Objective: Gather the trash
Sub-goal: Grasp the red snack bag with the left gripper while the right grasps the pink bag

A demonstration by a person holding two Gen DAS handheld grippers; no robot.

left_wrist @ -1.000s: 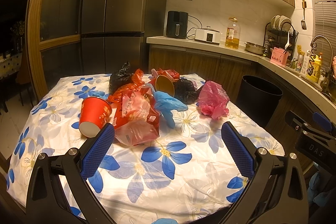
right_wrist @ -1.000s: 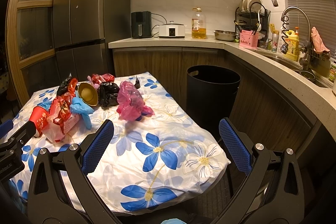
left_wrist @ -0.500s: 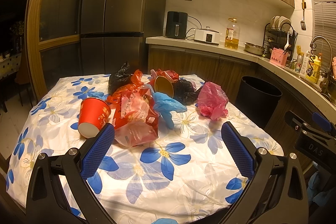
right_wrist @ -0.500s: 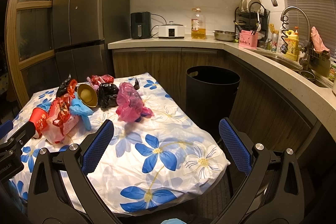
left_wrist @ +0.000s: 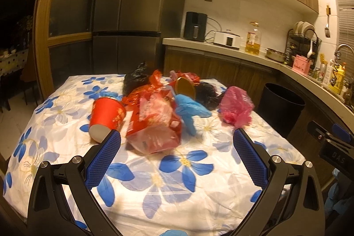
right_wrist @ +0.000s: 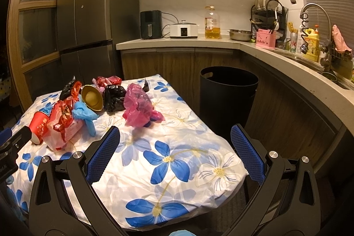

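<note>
Strewn across the far half of the flowered tablecloth [left_wrist: 183, 171], left to right: red paper cup [left_wrist: 106, 118] tipped on its side, light and crushable, best pinched across the rim; clear-and-red snack bag [left_wrist: 154, 125], crinkly and slick, likely to slide unless taken by a bunched fold; blue glove [left_wrist: 190, 110], limp, easy anywhere; gold-lined cup [right_wrist: 91, 98] lying mouth-forward; black bag [right_wrist: 114, 97] and pink plastic bag [right_wrist: 138, 108], both soft and nearly weightless, best gathered at a crumpled peak. Well right of the table, on the floor, black bin [right_wrist: 227, 98] open-topped. Left gripper [left_wrist: 177, 154] spread wide, empty, short of the heap. Right gripper [right_wrist: 174, 147] likewise wide, empty. Legible writing: only "DAS" on the neighbouring gripper's body; bag print and bottle labels too small to read.
</note>
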